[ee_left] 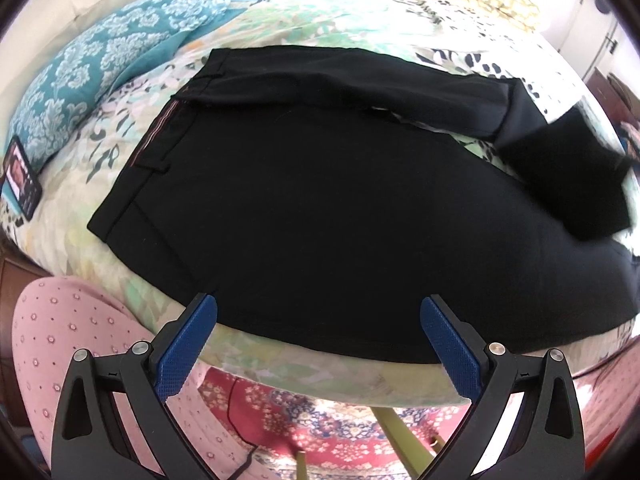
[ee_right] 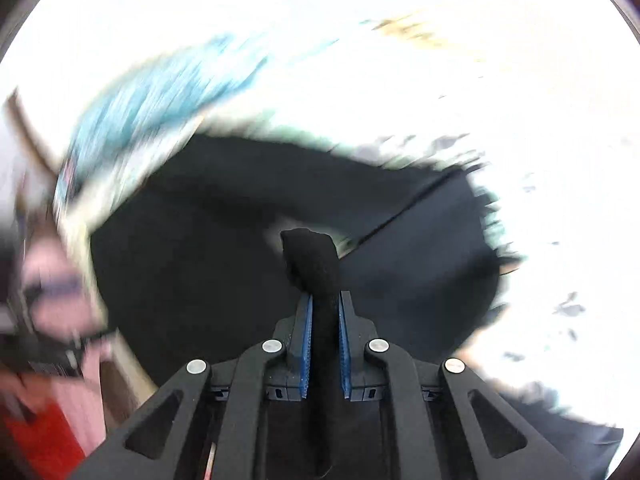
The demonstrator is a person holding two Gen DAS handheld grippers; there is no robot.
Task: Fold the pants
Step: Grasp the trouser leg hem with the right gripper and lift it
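Black pants [ee_left: 312, 200] lie spread on a floral bedsheet [ee_left: 320, 16], with the striped waistband [ee_left: 152, 136] at the left. My left gripper [ee_left: 318, 302] hangs open over the pants' near edge by the bed's rim, and nothing is between its blue pads [ee_left: 188, 344]. At the right, a leg end [ee_left: 568, 184] is lifted and doubled over, and it looks blurred. In the blurred right wrist view my right gripper [ee_right: 325, 296] is shut on a bunched strip of that black fabric [ee_right: 312, 256], above the rest of the pants [ee_right: 192, 272].
A teal patterned pillow [ee_left: 100, 60] lies at the far left of the bed, with a phone-like device [ee_left: 20, 176] beside it. Pink dotted cloth [ee_left: 60, 340], a red patterned rug [ee_left: 320, 412] and a yellow-green bar [ee_left: 396, 432] show below the bed's edge.
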